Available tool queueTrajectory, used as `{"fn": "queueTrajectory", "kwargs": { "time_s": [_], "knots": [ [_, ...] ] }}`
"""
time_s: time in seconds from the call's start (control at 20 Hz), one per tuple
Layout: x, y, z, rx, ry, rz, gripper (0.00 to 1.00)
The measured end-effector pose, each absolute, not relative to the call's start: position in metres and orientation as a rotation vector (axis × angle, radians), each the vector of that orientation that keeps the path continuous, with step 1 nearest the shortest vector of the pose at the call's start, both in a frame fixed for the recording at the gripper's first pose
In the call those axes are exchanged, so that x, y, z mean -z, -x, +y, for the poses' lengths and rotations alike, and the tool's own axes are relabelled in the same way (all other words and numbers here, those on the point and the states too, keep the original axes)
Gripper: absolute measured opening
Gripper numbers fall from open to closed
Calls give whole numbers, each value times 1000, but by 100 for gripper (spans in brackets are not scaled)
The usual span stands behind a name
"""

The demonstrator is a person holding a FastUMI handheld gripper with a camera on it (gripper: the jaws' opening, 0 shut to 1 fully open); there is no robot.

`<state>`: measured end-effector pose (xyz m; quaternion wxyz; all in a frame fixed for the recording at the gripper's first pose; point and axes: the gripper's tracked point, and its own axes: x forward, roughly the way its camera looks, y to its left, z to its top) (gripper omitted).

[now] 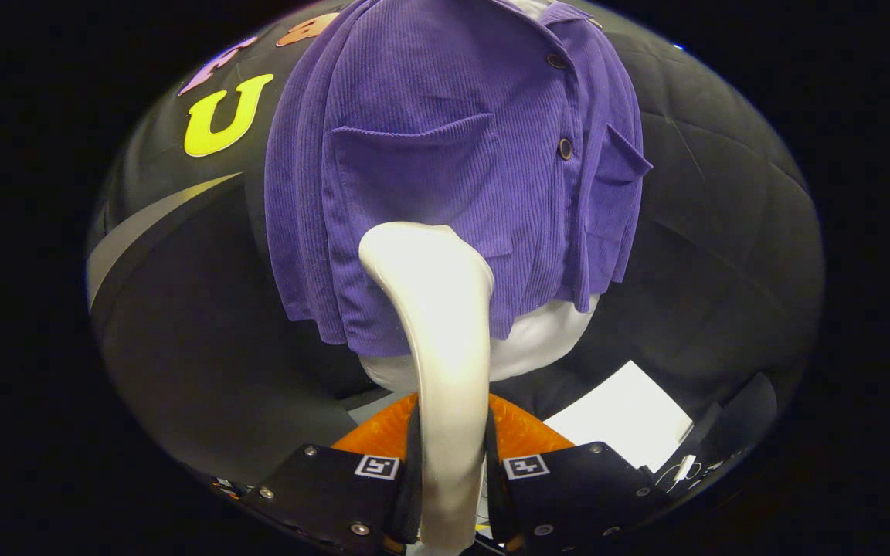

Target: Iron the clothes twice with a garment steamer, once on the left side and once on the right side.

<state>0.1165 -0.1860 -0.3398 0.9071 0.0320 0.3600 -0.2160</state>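
Observation:
A purple corduroy shirt (445, 154) with two chest pockets and dark buttons hangs on a white torso form (545, 340) just ahead of me. My gripper (449, 471) is shut on the white handle of the garment steamer (437, 324), which rises between my fingers. The steamer's head reaches the lower part of the shirt, under the left pocket; whether it touches the cloth I cannot tell.
A white sheet of paper (623, 425) lies on the dark surface to the right of the fingers. A white cable (681, 471) lies beside it. Black cloth walls close in behind and on both sides of the shirt.

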Motion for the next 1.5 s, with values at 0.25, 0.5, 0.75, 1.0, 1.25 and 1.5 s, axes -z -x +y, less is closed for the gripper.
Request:
{"fn": "queueTrajectory", "kwargs": {
  "time_s": [0.25,0.5,0.75,1.0,1.25,1.5],
  "knots": [
    [313,-85,-196,358,-76,717,34],
    [267,-45,-229,281,-65,657,35],
    [185,-29,-266,250,-60,482,35],
    [111,-45,-304,277,-52,354,34],
    [45,-77,-326,329,-27,236,34],
    [3,-119,-344,419,-25,149,34]
  ]
}}
